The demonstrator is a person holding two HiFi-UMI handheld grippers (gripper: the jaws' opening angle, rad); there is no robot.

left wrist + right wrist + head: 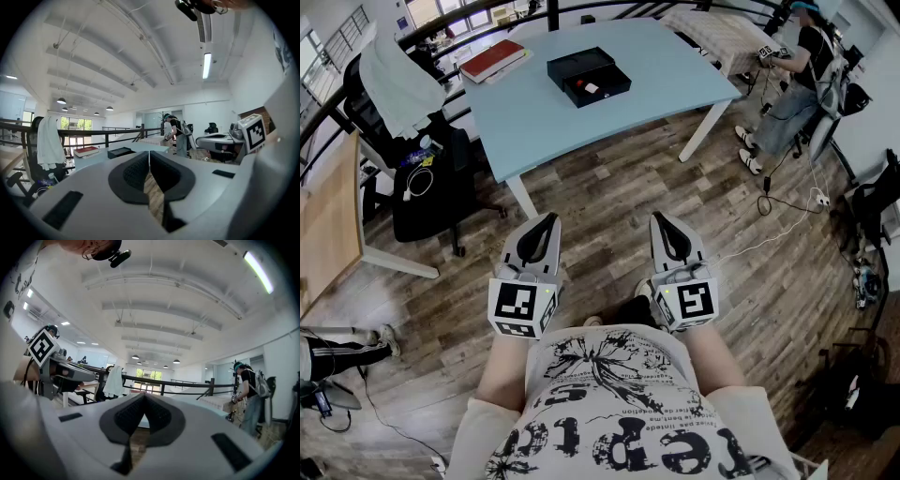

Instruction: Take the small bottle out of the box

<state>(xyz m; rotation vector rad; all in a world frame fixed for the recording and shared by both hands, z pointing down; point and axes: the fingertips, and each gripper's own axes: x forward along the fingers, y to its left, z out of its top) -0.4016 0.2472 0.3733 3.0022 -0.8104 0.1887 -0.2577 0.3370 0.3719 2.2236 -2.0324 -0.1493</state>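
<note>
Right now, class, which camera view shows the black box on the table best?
The head view: it looks down into the open black box, with a red item inside. The left gripper view shows only the box's side, far off. The right gripper view does not show it.

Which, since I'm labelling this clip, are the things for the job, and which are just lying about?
For the job: black box on the blue table; left tongs and right tongs, both shut, empty.
Lying about: red book; white cloth; white cable.
</note>
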